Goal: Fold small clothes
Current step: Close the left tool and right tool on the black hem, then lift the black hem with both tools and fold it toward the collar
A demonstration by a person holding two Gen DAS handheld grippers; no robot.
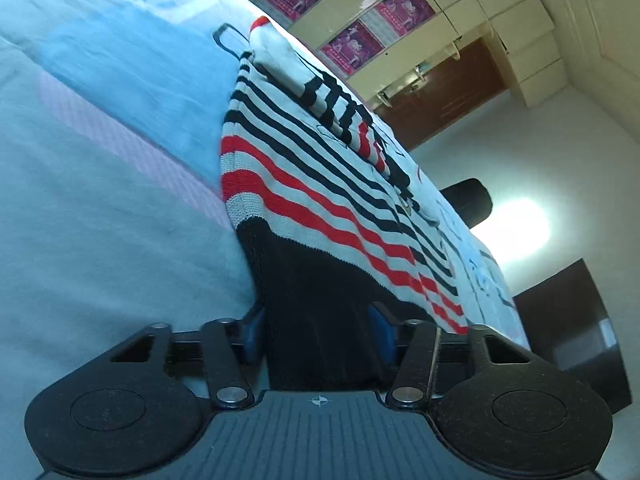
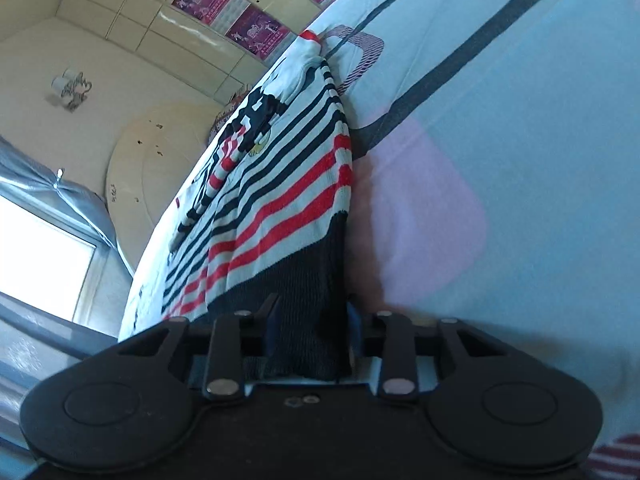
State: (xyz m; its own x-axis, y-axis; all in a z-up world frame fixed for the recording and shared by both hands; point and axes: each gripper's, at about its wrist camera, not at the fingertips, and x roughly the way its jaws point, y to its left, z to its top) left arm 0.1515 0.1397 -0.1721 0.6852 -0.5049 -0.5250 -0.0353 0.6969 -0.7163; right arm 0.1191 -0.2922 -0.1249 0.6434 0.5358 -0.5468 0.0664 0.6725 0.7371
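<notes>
A small knitted sweater (image 1: 304,184) with white, black and red stripes and a black hem lies stretched on the bed. My left gripper (image 1: 316,332) is shut on one corner of its black hem, with the cloth bunched between the blue pads. My right gripper (image 2: 312,332) is shut on the other hem corner of the sweater (image 2: 280,200). A folded sleeve lies across the sweater's upper part in both views. The hem is lifted slightly off the bed toward each camera.
The pale blue bedsheet (image 1: 100,160) with pink patches and dark line print spreads under the sweater. Cream wardrobe doors with purple posters (image 1: 352,44) stand behind. A bright window (image 2: 40,256) is at the left of the right wrist view.
</notes>
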